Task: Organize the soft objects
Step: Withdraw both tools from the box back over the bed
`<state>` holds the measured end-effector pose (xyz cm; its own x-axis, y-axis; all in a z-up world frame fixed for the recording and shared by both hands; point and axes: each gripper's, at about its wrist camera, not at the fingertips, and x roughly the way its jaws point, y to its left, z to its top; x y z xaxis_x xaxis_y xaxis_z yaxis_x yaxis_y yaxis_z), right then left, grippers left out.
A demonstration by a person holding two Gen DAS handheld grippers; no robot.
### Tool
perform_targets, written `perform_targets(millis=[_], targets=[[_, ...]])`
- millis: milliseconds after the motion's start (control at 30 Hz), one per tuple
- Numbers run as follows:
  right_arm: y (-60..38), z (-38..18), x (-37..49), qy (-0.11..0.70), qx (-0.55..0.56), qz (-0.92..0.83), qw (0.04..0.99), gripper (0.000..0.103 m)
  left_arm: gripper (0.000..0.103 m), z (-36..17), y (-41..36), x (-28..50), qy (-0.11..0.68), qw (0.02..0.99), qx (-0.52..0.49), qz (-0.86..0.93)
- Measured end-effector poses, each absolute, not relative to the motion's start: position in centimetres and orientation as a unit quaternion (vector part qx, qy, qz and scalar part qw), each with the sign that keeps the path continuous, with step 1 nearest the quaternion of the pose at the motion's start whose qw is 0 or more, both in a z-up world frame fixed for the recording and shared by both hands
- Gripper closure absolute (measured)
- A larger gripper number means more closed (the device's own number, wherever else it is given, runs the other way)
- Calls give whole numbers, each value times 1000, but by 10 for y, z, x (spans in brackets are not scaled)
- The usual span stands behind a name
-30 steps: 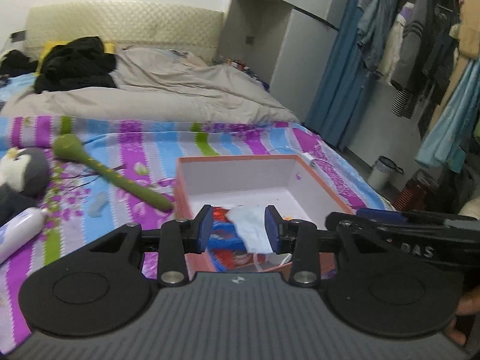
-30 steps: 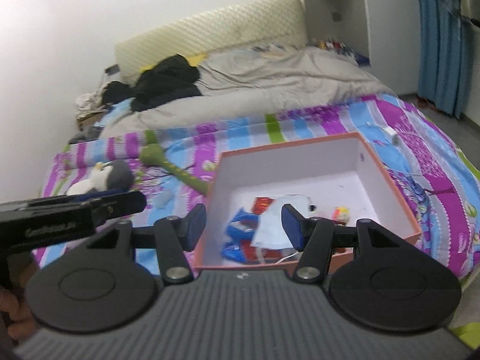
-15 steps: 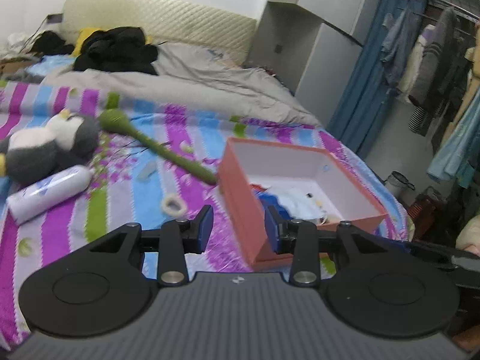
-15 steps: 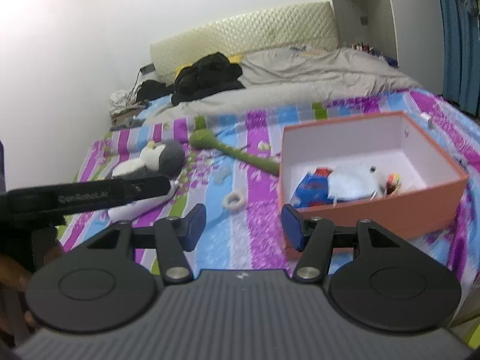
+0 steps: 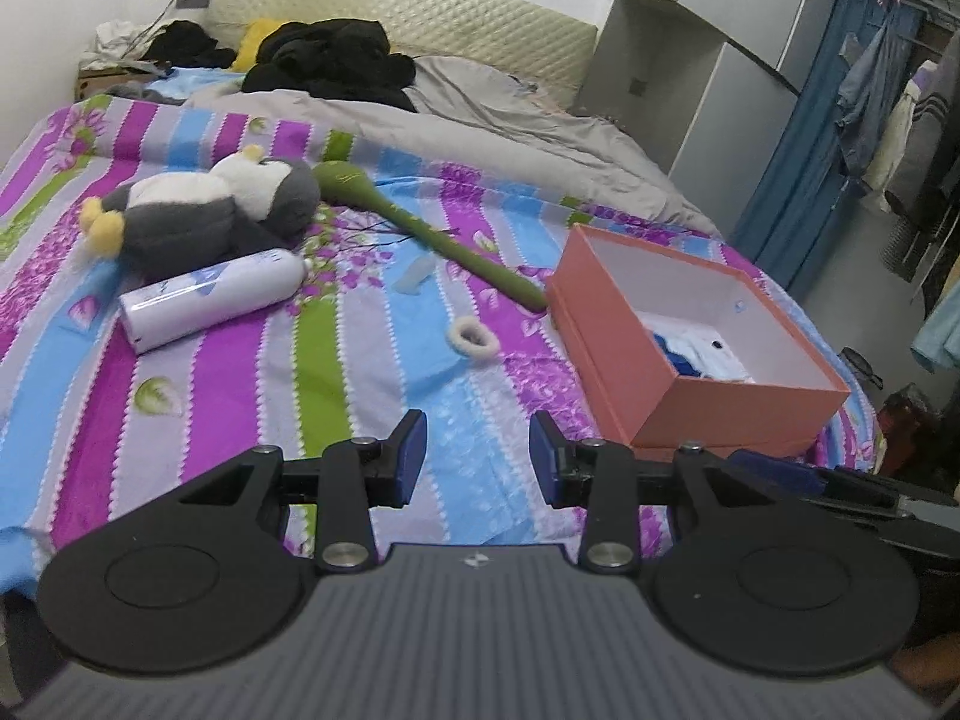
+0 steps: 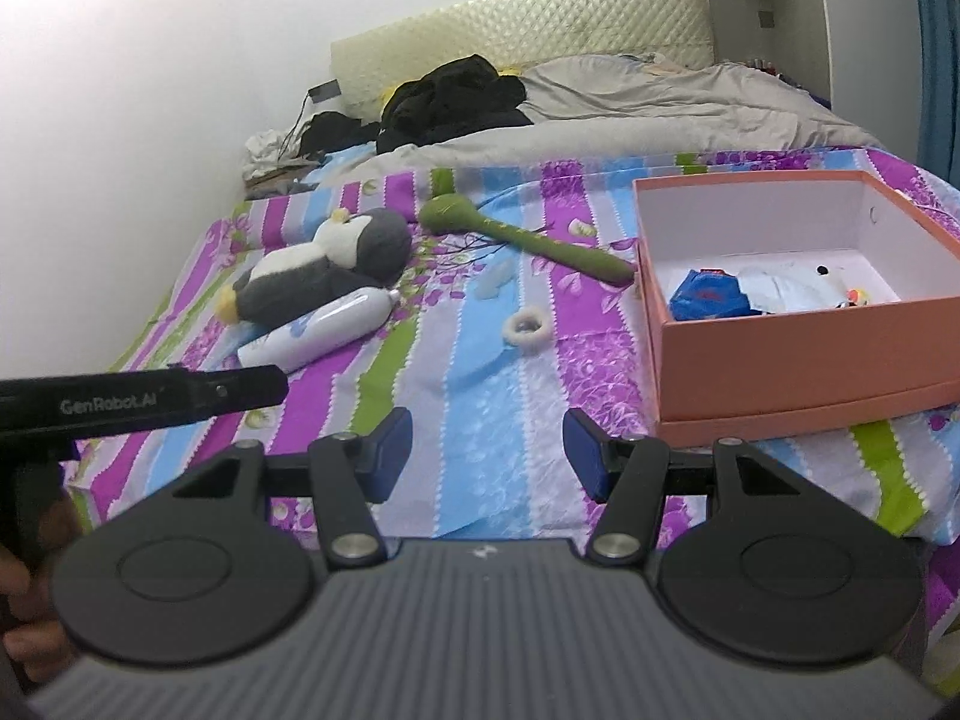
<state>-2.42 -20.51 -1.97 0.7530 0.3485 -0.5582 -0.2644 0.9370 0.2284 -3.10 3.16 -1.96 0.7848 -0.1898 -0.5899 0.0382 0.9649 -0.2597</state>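
- Bright stripes cover the bed sheet (image 5: 336, 372), and the pink box (image 5: 690, 354) sits on it. Every place below is told from that box.
- Inside the box lie a blue cloth (image 6: 708, 295) and a white soft thing (image 6: 786, 285). It looks like they were put there to be tidy.
- Well to the left of the box lies the toy penguin (image 5: 210, 216), on its side. It is soft, so I think it goes in the box too.
- Touching the penguin, on the side nearer the cameras, lies a white bottle (image 5: 210, 300).
- One end of a long green stick (image 5: 420, 234) touches the far left corner of the box. Its round end points toward the penguin.
- Just left of the box, near it, lies a small white ring (image 5: 474, 339). A little clear thing (image 5: 414, 275) is a bit farther off; I cannot tell what it is.
- Over the sheet, to the near left of the box, hangs the left gripper (image 5: 478, 456). Its jaws are apart with nothing between them.
- Closer to the front of the box is the right gripper (image 6: 487, 453). Its jaws are also apart and empty.
- Both are free, so I guess they are ready to pick up the next soft thing.
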Motion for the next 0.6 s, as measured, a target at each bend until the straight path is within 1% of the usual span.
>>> perform_targets(millis=[333,600], targets=[[-190,-24,-39,314,55,161,934,45,60,-26,38,-50,325,936,-120,-58],[-185,-30,-32,313,48,158,935,45,60,-32,42,-40,323,937,-123,-54]])
